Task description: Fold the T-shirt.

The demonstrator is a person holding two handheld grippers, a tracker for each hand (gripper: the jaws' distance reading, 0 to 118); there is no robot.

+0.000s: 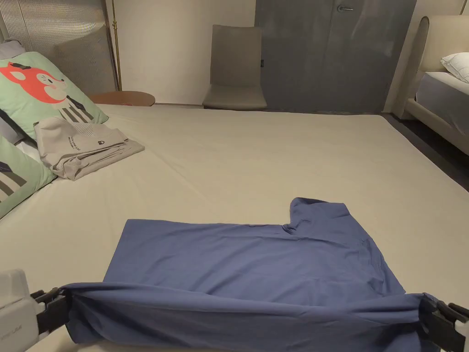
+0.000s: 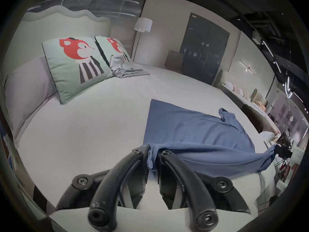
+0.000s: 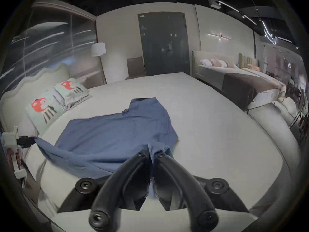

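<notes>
Mid first fold: left tool (image 2: 152,152) and right tool (image 3: 151,153) clenched on blue cotton T-shirt (image 1: 256,256) near edge (lifted off the bed). Next, carry across evenly.

The left hand-held gripper (image 2: 153,153) pinches a bunched corner of the blue T-shirt (image 2: 192,131) between both jaws. The shirt lies spread on the bed (image 2: 83,126); the right hand-held gripper (image 2: 278,149) holds its far corner.
</notes>
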